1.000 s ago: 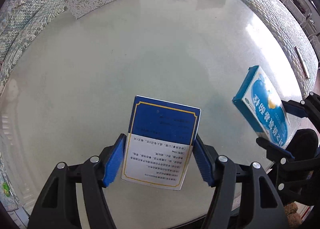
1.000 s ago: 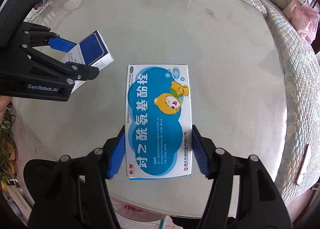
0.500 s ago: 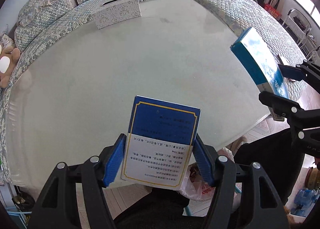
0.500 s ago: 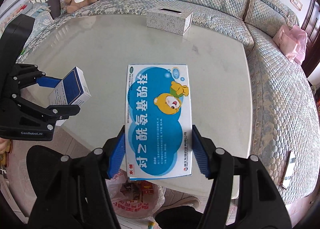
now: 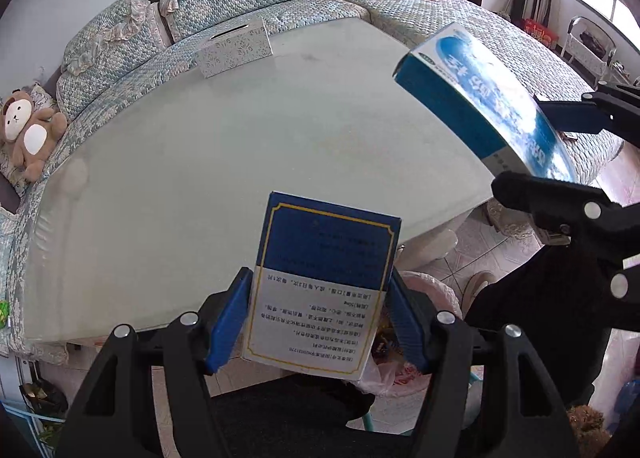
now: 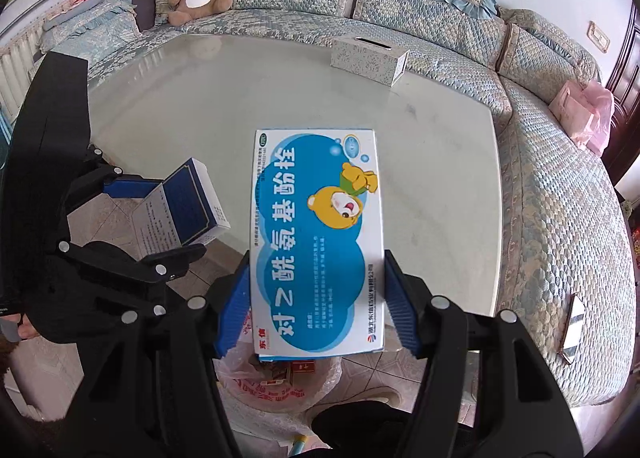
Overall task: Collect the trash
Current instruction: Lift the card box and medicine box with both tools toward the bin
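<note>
The dark-blue carton (image 5: 320, 290) sits clamped between the pads of my left tool (image 5: 320, 322), and the cartoon-bear box (image 6: 316, 242) is held likewise in my right tool (image 6: 316, 306). A second ago both boxes hung over the glass desk (image 5: 200, 162); now each has been lifted and drawn back past its near edge, above tiled floor. Below them shows the bag-lined bin (image 6: 276, 382) (already holding wrappers), so I judge the carry nearly finished and release the next step. A tissue box (image 6: 370, 58) remains on the desk, sofa (image 6: 560, 178) curving beyond.
</note>
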Tool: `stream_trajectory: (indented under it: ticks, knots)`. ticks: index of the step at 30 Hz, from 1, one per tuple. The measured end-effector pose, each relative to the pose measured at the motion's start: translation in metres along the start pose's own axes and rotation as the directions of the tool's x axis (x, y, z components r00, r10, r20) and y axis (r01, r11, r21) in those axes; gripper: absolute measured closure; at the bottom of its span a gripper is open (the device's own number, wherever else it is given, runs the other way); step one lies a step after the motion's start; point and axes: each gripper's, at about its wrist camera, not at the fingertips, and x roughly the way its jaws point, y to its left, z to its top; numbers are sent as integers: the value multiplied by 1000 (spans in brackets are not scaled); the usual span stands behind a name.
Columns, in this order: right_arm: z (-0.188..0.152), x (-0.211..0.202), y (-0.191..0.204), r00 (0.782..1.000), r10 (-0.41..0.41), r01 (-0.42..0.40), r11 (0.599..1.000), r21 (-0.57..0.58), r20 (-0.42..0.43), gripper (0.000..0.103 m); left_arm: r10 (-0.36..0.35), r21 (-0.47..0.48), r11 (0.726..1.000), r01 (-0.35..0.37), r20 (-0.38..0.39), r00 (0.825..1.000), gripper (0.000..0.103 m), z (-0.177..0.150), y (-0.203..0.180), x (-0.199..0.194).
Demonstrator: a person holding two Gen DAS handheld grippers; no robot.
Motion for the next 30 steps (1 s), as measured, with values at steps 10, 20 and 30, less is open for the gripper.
stream_trajectory:
  ticks: [10,20,30]
  knots:
    - [-47,18,18,997,32,-32,999,9,-73,43,-84,-62,995,81,-50,995,39,-50,-8,22]
    - [-70,48,21,988,57,-53,998,26,-141,43,-104,-97,991,96,-86,991,39,-70,-16,50]
    - [-86,73,29,982,69,-65,998,28,-178,43,-127,-133,985,112,-116,985,39,-73,-24,79]
